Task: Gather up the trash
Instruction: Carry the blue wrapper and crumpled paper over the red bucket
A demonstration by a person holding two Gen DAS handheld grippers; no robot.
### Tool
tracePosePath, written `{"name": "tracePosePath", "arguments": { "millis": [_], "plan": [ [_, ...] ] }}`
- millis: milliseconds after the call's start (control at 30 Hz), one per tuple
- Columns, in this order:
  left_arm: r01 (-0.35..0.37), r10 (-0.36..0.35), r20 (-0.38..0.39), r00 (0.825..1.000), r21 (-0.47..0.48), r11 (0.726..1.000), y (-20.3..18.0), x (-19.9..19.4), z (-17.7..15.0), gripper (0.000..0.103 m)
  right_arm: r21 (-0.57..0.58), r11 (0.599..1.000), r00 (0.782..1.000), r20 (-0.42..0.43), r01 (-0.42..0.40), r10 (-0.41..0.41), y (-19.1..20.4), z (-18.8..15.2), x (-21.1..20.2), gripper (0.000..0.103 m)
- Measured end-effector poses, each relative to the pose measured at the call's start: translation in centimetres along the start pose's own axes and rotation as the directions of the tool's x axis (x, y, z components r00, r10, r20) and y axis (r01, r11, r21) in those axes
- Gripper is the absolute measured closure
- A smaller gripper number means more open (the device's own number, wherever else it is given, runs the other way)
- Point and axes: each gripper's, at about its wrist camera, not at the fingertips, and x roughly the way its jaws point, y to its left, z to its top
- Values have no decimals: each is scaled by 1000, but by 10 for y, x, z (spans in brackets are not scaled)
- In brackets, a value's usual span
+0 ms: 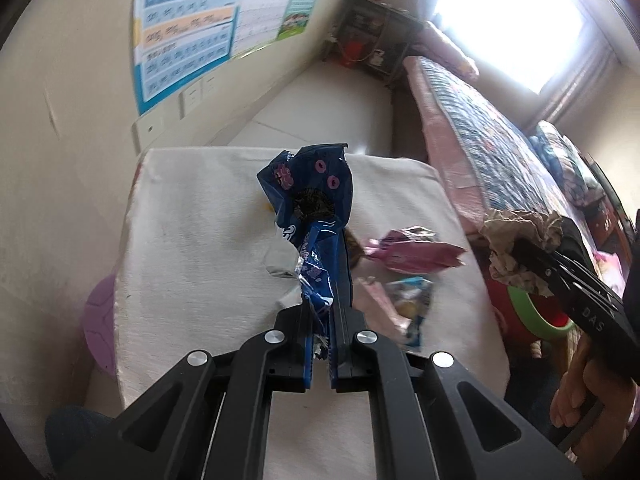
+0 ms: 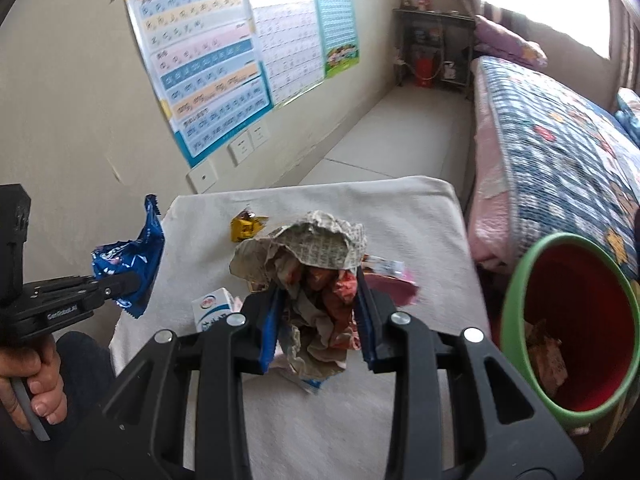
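Observation:
My left gripper (image 1: 326, 280) is shut on a crumpled blue cookie wrapper (image 1: 310, 192), held up above the white-covered table (image 1: 192, 240). From the right wrist view the same wrapper (image 2: 132, 264) hangs at the left in that gripper (image 2: 128, 280). My right gripper (image 2: 320, 280) is shut on a ball of crumpled newspaper (image 2: 316, 264), also lifted off the table; in the left wrist view that paper ball (image 1: 520, 244) shows at the right edge. A red bin with a green rim (image 2: 516, 280) stands to the right of the table, with some scraps inside.
Loose litter lies on the table: a pink wrapper (image 1: 412, 250), a light blue packet (image 1: 412, 300), a yellow wrapper (image 2: 246, 226) and a small white carton (image 2: 214, 308). A bed with a patterned quilt (image 2: 560, 148) runs along the right. A wall with posters (image 2: 208, 68) is at the left.

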Motion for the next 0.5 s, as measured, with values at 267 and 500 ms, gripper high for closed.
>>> {"name": "tracePosePath", "arguments": {
  "millis": [267,500],
  "plan": [
    [44,-45,15,999,74,996,-46,-15,-4,100,70,997,998,48,42,-45,-36,-9,-32,71],
    [89,-92,10,996,145,985,-94,-16,-1,100,124,989,993,81,80,-91,-73,-16,-59,71]
  ]
}}
